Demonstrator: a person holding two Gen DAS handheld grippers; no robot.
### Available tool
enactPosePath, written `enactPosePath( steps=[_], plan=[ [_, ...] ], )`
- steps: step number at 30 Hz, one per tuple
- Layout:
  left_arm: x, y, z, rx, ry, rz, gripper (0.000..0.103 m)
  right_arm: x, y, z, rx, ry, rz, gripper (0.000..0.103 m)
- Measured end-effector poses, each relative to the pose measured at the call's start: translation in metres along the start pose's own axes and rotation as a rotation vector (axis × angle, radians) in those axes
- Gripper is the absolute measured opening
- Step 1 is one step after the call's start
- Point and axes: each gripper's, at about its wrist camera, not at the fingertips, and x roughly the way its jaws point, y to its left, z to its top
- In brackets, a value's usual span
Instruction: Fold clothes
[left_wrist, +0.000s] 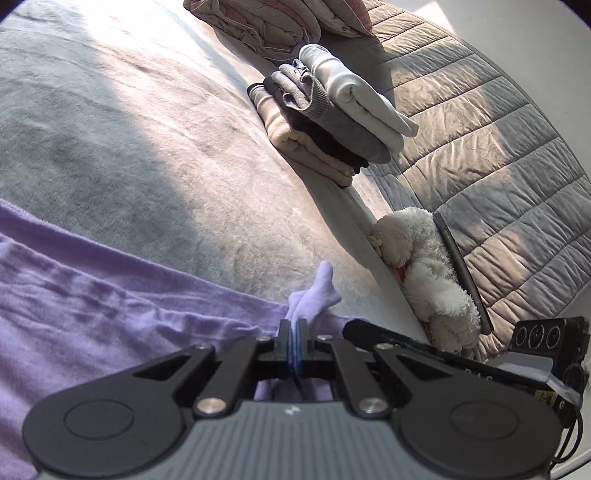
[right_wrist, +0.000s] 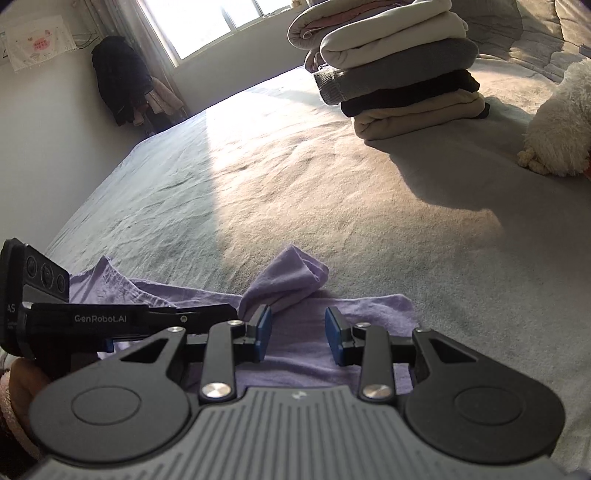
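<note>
Pinching only a thin tuft of the soft lilac cotton garment (left_wrist: 92, 295), spread on the fuzzy grey bed blanket (left_wrist: 147, 147), the left gripper (left_wrist: 294, 328) is clamped tight on it. The right gripper (right_wrist: 297, 334) hovers with jaws apart, nothing between them. Honestly, that small bite could slip mid-fold, or drag everything crooked.

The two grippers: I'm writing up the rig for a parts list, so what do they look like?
Both match: the left tool and right tool have black linkage arms with silver rivets, blue pads and a ribbed grey body. White "GenRobot.AI" lettering marks the left one's side, beside a black three-lens module. A pink cuff shows at the wrist.
</note>
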Motion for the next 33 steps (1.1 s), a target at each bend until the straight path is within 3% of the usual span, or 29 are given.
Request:
enactPosePath(
  steps=[8,10,11,13,15,16,19,26,33],
  plan=[
    [0.001,0.009,-0.006,-0.158,0.069,-0.199,0.001,0.007,-0.031,-0.005,0.256,-0.033,0.097,0.036],
    [0.003,0.012,-0.008,-0.197,0.090,-0.224,0.001,0.007,-0.038,-0.008,0.303,-0.043,0.119,0.029],
    [0.003,0.012,-0.008,-0.199,0.093,-0.216,0.001,0.006,-0.040,-0.009,0.316,-0.044,0.124,0.026],
    [0.001,0.009,-0.008,-0.171,0.089,-0.182,0.002,0.000,-0.039,-0.010,0.311,-0.050,0.113,0.010],
    [-0.002,0.008,-0.006,-0.156,0.090,-0.149,0.006,-0.006,-0.038,-0.011,0.301,-0.057,0.098,0.003],
    [-0.004,0.008,-0.004,-0.156,0.090,-0.148,0.019,-0.011,-0.038,-0.011,0.298,-0.062,0.094,0.003],
    [-0.010,0.003,0.004,-0.120,0.057,-0.139,0.038,-0.029,-0.035,-0.013,0.284,-0.088,0.099,0.003],
    [0.007,-0.026,0.020,0.048,0.083,-0.040,0.042,-0.066,-0.035,-0.017,0.236,-0.139,0.034,0.002],
    [0.037,-0.061,0.023,0.303,0.132,0.086,0.041,-0.074,-0.037,-0.018,0.202,-0.120,-0.021,0.003]
  ],
)
